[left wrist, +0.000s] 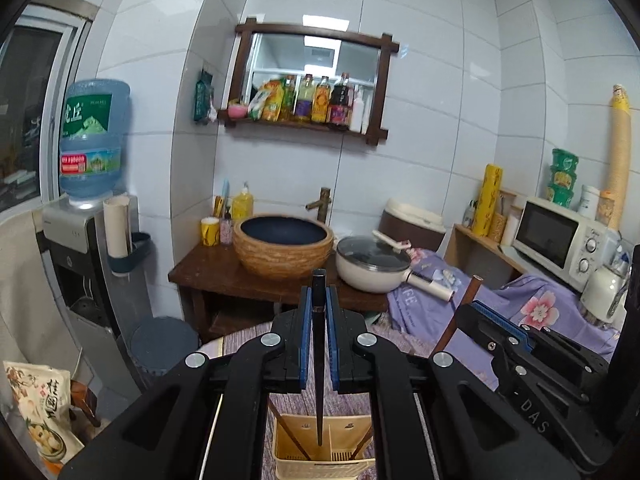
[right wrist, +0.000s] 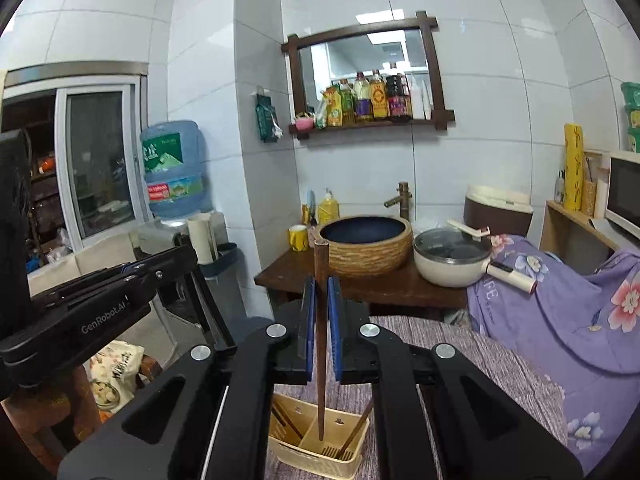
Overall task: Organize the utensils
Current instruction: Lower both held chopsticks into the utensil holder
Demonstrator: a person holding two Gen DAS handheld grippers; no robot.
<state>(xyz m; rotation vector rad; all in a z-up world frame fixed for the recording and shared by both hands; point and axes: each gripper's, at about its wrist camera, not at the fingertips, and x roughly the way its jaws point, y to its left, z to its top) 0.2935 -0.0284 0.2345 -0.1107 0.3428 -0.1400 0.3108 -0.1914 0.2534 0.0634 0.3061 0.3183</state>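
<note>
Chopsticks: one dark (left wrist: pixel 319 344) clamped in left gripper (left wrist: pixel 319 300), one brown (right wrist: pixel 320 320) in right gripper (right wrist: pixel 321 292); neighbouring gripper reads "GenRobot.AI".

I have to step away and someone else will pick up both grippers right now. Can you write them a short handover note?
Left gripper: shut on a dark chopstick, held upright, tip hanging over the cream utensil basket.
Right gripper: shut on a brown chopstick, also upright above the same basket.
Basket: sits on the striped purple cloth below both grippers; a few chopsticks already lean inside its compartments.
Done: some chopsticks are in the basket.
Left: lower and release the two held chopsticks into a compartment. Whether more utensils wait elsewhere cannot be seen.
</note>
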